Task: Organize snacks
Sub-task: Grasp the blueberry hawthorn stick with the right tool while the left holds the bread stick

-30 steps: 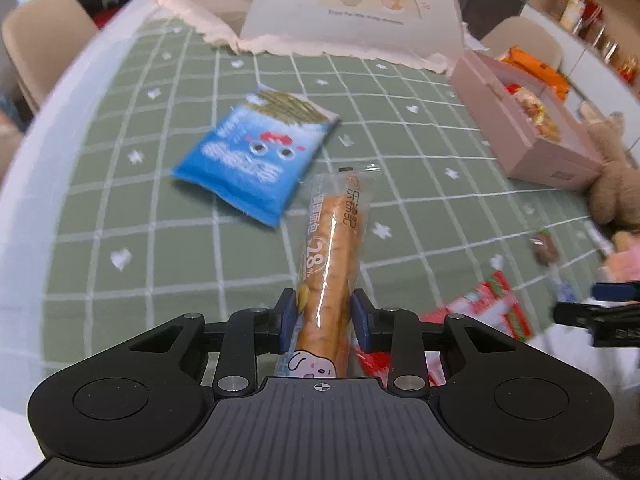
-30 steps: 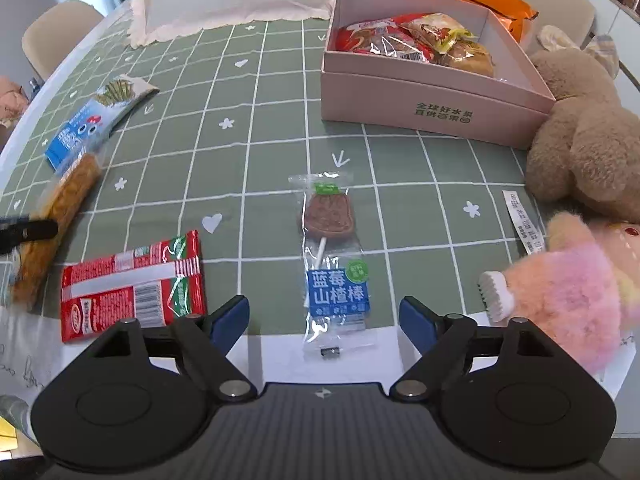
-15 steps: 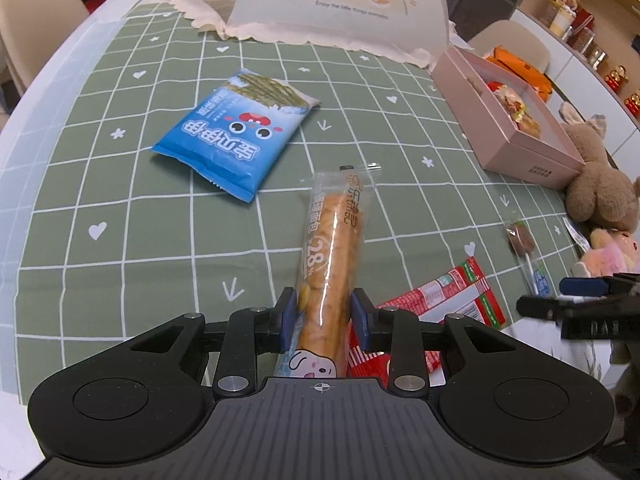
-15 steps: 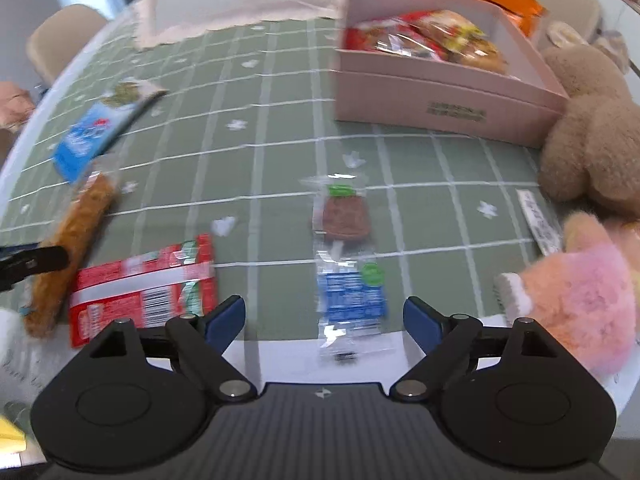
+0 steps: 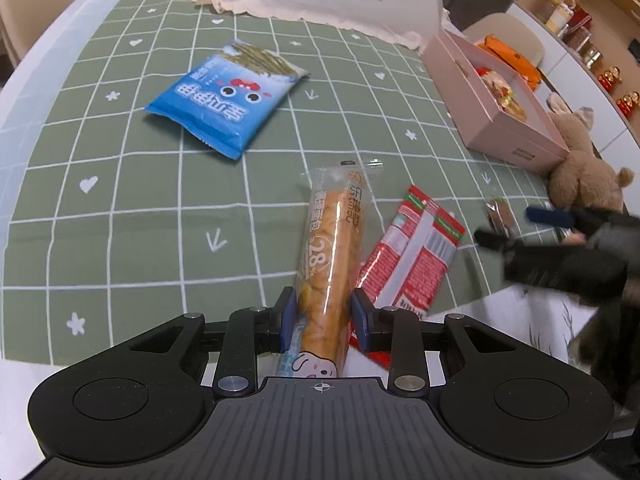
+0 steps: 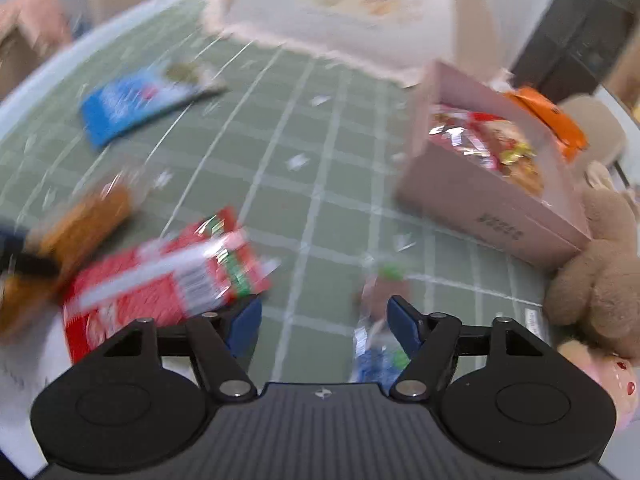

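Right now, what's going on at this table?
A person is sorting snacks with two handheld grippers. The left gripper is clamped on a long bread stick packet over the green checked tablecloth. The right gripper is open with nothing between its pads, its jaws just closing a little, between a red packet and a lollipop. A blue packet lies loose further off. The pink box already holds some snacks.
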### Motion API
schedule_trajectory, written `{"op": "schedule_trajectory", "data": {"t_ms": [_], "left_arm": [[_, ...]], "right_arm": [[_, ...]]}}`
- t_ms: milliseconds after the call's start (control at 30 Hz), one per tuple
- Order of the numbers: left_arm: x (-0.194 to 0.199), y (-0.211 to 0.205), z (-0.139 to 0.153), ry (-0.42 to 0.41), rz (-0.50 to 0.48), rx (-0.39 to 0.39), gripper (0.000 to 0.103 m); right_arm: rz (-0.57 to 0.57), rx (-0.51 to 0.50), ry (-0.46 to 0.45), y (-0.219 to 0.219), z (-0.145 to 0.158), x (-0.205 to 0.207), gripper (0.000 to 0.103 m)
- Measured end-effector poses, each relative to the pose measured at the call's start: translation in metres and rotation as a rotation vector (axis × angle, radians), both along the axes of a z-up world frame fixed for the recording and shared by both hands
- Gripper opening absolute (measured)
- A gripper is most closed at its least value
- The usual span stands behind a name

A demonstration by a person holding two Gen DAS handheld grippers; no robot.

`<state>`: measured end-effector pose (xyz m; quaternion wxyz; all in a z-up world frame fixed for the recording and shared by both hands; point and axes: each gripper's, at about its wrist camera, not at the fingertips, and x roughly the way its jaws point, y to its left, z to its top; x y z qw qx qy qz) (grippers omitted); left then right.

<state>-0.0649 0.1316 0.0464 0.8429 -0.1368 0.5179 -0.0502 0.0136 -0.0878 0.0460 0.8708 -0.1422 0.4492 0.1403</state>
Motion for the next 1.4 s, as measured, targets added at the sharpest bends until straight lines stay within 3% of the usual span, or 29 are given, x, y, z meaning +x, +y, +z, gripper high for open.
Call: {"op": "schedule_trajectory", "data": {"t_ms": [200, 300, 367, 400, 567, 767, 800, 833, 867, 1033, 1200, 1267, 1333, 1400], "left_arm": [[0.003, -0.008, -0.002, 0.008, -0.010, 0.038, 0.039], [0.007, -0.016, -0.006, 0.025, -0.027, 0.079, 0.040], [0.008, -0.020, -0.006, 0.025, -0.043, 0.100, 0.039], [0.009, -0.022, -0.006, 0.025, -0.052, 0.104, 0.039], [0.012, -0.031, -0.007, 0.033, -0.090, 0.104, 0.038], [0.014, -0.032, -0.008, 0.022, -0.076, 0.032, 0.035], [0.014, -0.034, -0.006, 0.011, -0.077, 0.041, 0.035], [0.014, -0.036, -0.002, -0.005, -0.081, 0.052, 0.035], [0.015, -0.038, 0.002, -0.021, -0.088, 0.057, 0.035], [0.022, -0.044, 0.029, -0.116, -0.112, 0.046, 0.035], [0.024, -0.047, 0.027, -0.098, -0.111, 0.026, 0.035], [0.023, -0.043, 0.022, -0.074, -0.102, -0.001, 0.035], [0.022, -0.039, 0.017, -0.054, -0.086, -0.021, 0.035], [0.022, -0.036, 0.014, -0.045, -0.075, -0.028, 0.035]], "right_arm": [[-0.175, 0.099, 0.113, -0.046, -0.019, 0.033, 0.083], [-0.174, 0.120, 0.128, -0.044, -0.023, 0.032, 0.068], [-0.135, 0.114, 0.124, -0.034, -0.020, 0.025, 0.045], [-0.122, 0.112, 0.131, -0.029, -0.019, 0.023, 0.042], [-0.064, 0.138, 0.162, -0.015, -0.011, 0.005, 0.038], [-0.071, 0.173, 0.143, -0.029, 0.011, -0.005, 0.035], [-0.076, 0.181, 0.141, -0.034, 0.016, -0.005, 0.029], [-0.083, 0.187, 0.143, -0.038, 0.021, -0.004, 0.015], [-0.091, 0.193, 0.144, -0.043, 0.026, -0.003, 0.013], [-0.119, 0.227, 0.090, -0.068, 0.055, -0.004, 0.013], [-0.111, 0.158, 0.075, -0.070, 0.046, -0.006, 0.018], [-0.099, 0.164, 0.091, -0.069, 0.035, -0.007, 0.056], [-0.098, 0.178, 0.095, -0.067, 0.023, -0.007, 0.075], [-0.106, 0.175, 0.128, -0.062, 0.009, -0.004, 0.076]]}}
